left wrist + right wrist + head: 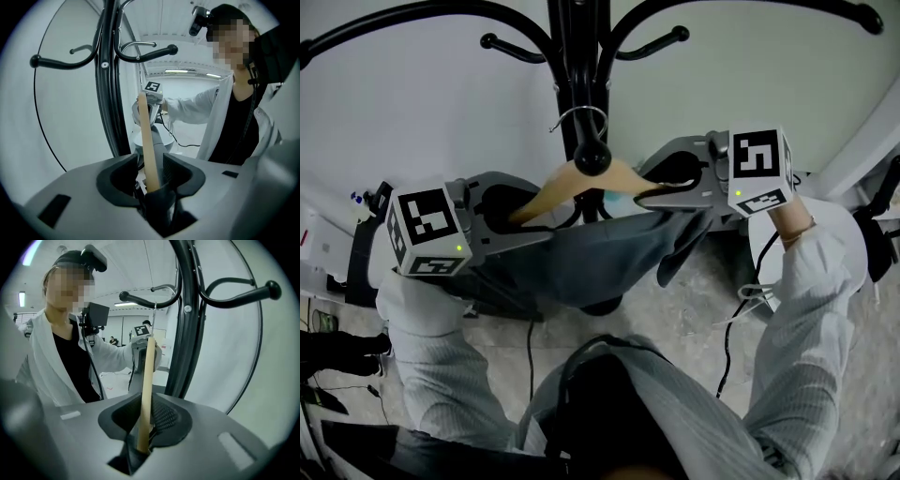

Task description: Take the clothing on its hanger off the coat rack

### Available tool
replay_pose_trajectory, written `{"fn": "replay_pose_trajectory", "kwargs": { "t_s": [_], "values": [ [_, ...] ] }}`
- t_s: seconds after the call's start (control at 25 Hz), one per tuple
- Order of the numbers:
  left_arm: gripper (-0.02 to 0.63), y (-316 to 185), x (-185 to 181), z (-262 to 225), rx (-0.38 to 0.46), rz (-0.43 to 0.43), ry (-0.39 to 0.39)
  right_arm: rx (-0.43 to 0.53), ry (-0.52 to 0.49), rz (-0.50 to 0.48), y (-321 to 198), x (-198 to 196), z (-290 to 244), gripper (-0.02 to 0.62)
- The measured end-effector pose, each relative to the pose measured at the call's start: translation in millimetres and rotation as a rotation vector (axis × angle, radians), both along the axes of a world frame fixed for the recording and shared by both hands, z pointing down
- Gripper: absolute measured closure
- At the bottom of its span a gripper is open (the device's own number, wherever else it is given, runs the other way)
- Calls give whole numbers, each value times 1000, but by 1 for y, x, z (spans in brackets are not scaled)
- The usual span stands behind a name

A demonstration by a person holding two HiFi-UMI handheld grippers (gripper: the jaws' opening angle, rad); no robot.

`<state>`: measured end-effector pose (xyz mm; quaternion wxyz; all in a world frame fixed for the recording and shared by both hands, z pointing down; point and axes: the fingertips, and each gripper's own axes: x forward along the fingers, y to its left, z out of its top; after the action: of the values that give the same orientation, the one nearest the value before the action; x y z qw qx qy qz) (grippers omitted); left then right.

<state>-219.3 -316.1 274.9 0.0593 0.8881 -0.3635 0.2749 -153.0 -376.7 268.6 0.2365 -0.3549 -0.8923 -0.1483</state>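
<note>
A wooden hanger [567, 183] carries a dark grey garment [600, 258]. Its metal hook [581, 117] loops close to the pole of the black coat rack [572, 56], behind a knobbed peg. My left gripper [525, 223] is at the hanger's left end. In the left gripper view the wooden arm [146, 136] runs between the jaws of my left gripper [149, 176], with a gap on its left side. My right gripper [654, 192] is at the right end. In the right gripper view my right gripper [147, 420] has its pads pressed on the hanger arm [147, 380], with garment fabric bunched below.
Curved rack pegs [656, 42] spread above and to both sides of the hanger. Cables [731, 328] trail over the pale floor at right, beside a white round base [853, 244]. Dark equipment [337, 347] stands at the left edge. The wall is just behind the rack.
</note>
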Motion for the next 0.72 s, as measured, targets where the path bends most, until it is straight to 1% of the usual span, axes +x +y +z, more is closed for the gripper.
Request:
{"fn": "replay_pose_trajectory", "kwargs": {
  "t_s": [0.04,0.08,0.12,0.2,0.32,0.56,0.72],
  "values": [
    [453,1,1,0,-15,7,14,-30,8,1,0,0,0,532],
    [527,2,1,0,-24,10,26,-66,18,4,1,0,-1,534],
    [561,2,0,0,-32,10,39,-101,28,4,2,0,-1,537],
    [568,1,-1,0,-54,13,69,-146,38,-7,5,2,0,537],
    [571,1,-2,-1,-60,9,77,-151,32,-10,8,2,1,538],
    [571,2,-2,-2,-35,-31,33,-102,22,27,6,0,3,540],
    [571,7,8,-19,-2,-39,-5,-61,-17,31,10,10,-12,540]
  ]
}}
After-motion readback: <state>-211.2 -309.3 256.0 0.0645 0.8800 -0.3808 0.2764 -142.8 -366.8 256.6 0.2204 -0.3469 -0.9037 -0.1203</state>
